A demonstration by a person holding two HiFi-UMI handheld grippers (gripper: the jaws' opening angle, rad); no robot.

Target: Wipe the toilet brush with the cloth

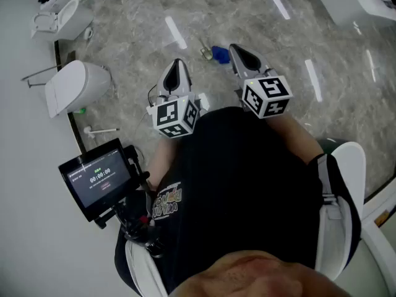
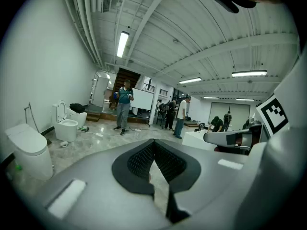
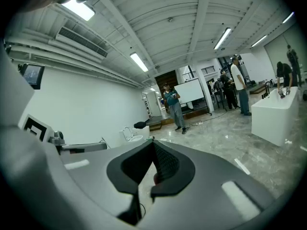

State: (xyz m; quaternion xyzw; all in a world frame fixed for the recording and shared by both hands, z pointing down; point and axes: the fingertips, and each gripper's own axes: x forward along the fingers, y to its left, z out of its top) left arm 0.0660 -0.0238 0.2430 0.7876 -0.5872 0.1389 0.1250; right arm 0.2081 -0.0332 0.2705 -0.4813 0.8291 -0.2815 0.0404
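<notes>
A dark shirt (image 1: 247,184) fills the foreground of the head view, with a small monitor (image 1: 99,179) on a bracket seen at its left side. Just ahead of the shirt, the left tool (image 1: 178,64) and the right tool (image 1: 236,48) are held side by side above a grey marble floor (image 1: 142,17), each topped by its cube of square markers. In the left gripper view, the left tool's jaws are seen pressed together with nothing between them. The right gripper view shows the right tool's jaws likewise pressed together and empty.

A blue cloth (image 1: 219,54) is seen crumpled on the floor between the two tool tips, just beside the right tool and well apart from the toilet (image 1: 74,86). The toilet is set against the white wall with its lid down.

A white long-handled item, taken to be the toilet brush (image 1: 102,130), lies flat on the floor just beside the toilet, on the side nearer the shirt. It is touched by neither tool.

A second toilet (image 1: 62,18) stands farther along the same wall, beyond the first. Several people (image 2: 123,109) are seen standing far past both toilets in the left gripper view.
</notes>
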